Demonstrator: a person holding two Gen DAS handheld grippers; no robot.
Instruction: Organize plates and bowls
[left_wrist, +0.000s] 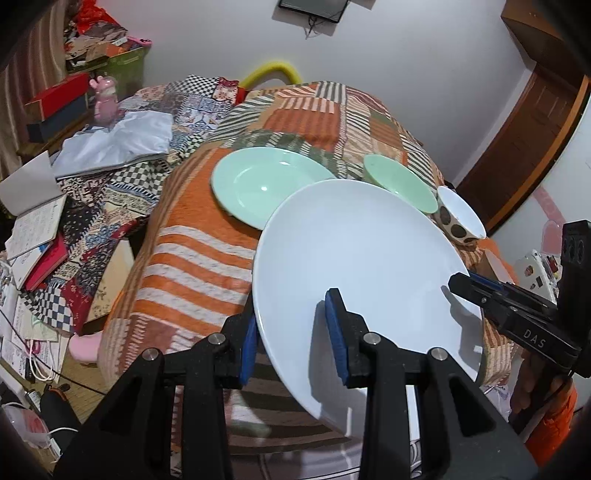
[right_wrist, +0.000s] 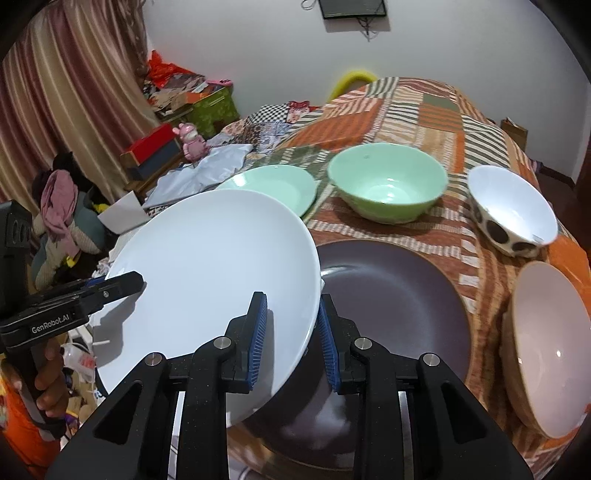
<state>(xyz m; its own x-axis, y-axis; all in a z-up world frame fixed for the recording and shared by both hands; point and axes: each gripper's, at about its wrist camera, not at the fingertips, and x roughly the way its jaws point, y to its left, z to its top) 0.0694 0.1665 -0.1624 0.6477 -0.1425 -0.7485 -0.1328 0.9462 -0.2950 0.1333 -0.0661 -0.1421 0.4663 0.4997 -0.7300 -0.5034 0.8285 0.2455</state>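
Note:
A large white plate (left_wrist: 354, 266) is held tilted above the table by both grippers. My left gripper (left_wrist: 295, 336) is shut on its left rim. My right gripper (right_wrist: 291, 336) is shut on its right rim (right_wrist: 218, 266) and also shows at the plate's right edge in the left wrist view (left_wrist: 480, 291). Under the plate lies a dark brown plate (right_wrist: 399, 295). Beyond stand a green plate (left_wrist: 258, 184), a green bowl (right_wrist: 388, 184), a white spotted bowl (right_wrist: 513, 210) and a beige bowl (right_wrist: 546, 350) at the right.
The table wears an orange striped patchwork cloth (left_wrist: 192, 251). To the left lie a white cloth (left_wrist: 118, 140), a pink figurine (left_wrist: 105, 99), books and boxes (left_wrist: 37, 236). A wooden door (left_wrist: 532, 147) stands at the right.

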